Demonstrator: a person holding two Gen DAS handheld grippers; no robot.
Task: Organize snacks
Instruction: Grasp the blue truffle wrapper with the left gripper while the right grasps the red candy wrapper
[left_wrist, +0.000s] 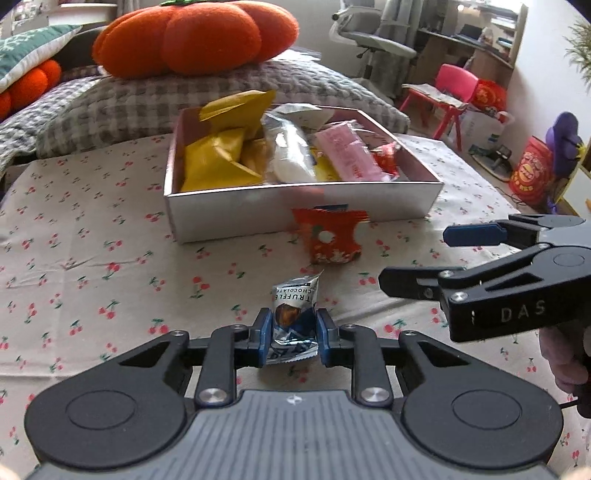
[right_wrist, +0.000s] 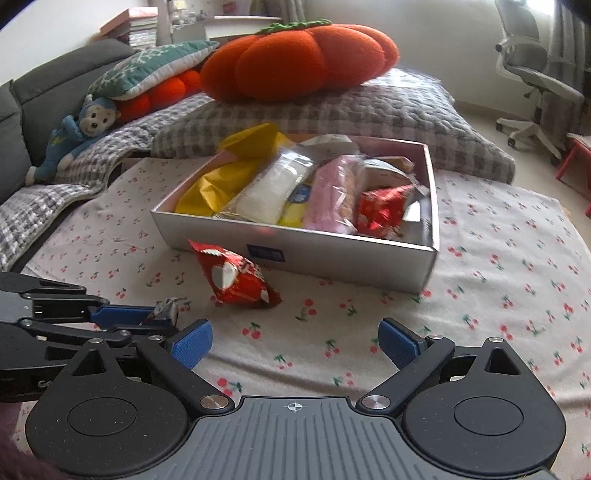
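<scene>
Gripping a silver-blue chocolate truffle packet (left_wrist: 294, 317), the left gripper (left_wrist: 294, 332) has both blue pads pressed against the wrapper's sides, packet upright between them, above the cherry-print cloth (left_wrist: 110, 266). Right gripper (right_wrist: 295, 341) fingers spread wide, nothing between them, hovering over the cloth; in the left wrist view it comes in from the right edge (left_wrist: 436, 258), jaws apart. Red snack packet (right_wrist: 236, 277) lies on the cloth just in front of the silver box (right_wrist: 332, 254), touching or nearly touching its front wall, can't tell which. Box sits on the cloth, packed with snacks: yellow bags (right_wrist: 221, 184) at the left, white packet (right_wrist: 273, 192), pink packet (right_wrist: 332, 195), another red packet (right_wrist: 380, 210) at the right. Behind the box a checked quilt (right_wrist: 332, 114) with an orange pumpkin cushion (right_wrist: 299, 59) on top. Blue monkey plush (right_wrist: 79, 129) on the sofa far left. Office chair (right_wrist: 532, 74) back right.
</scene>
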